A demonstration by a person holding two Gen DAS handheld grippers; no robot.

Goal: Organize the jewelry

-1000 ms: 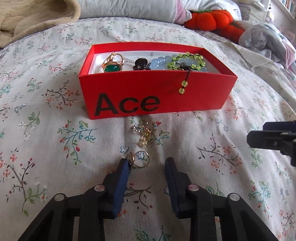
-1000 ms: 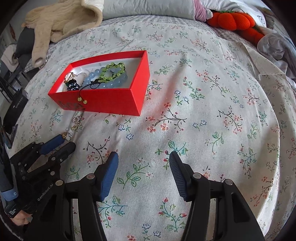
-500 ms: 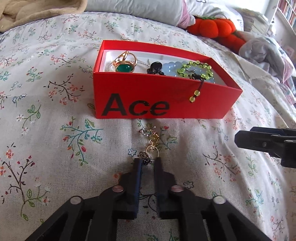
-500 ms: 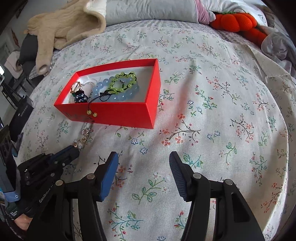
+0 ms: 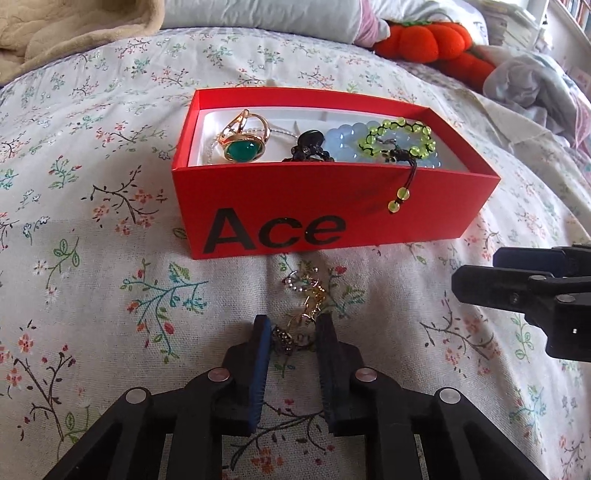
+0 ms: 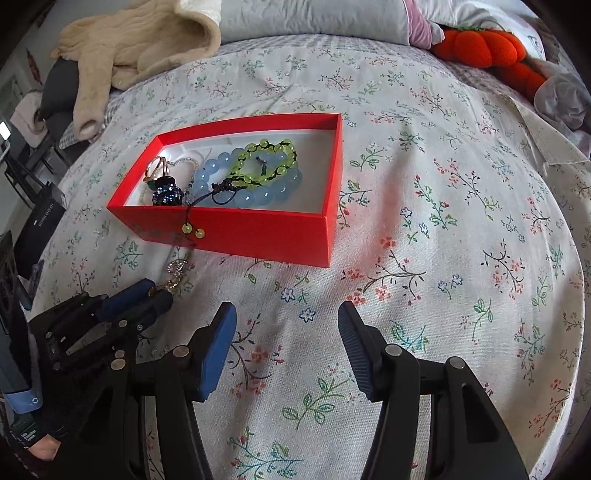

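One red box printed "Ace" is seen on the flowered bedspread, and five pieces of jewelry can be counted inside it in the left wrist view: one gold ring with a green stone at the 9 o'clock end, one thin pale chain behind it, one dark beaded piece in the middle, one pale blue bead bracelet and one yellow-green bead bracelet lying on top of it toward 3 o'clock. Two yellow-green beads on a dark cord are hung over the box's near wall. One gold charm chain is stretched on the bedspread at the box's 6 o'clock side, just beside the near wall. Its near end, with a dark studded bead, is pinched between the two blue pads of the left hand-held gripper, whose jaws have just been closing on it. The right hand-held gripper is held spread over bare bedspread with nothing between its pads; it is well apart from the box, at the box's 5 o'clock. Toward 12 o'clock, two orange plush pumpkins, one grey pillow and one beige fleece garment are seen at the head of the bed.
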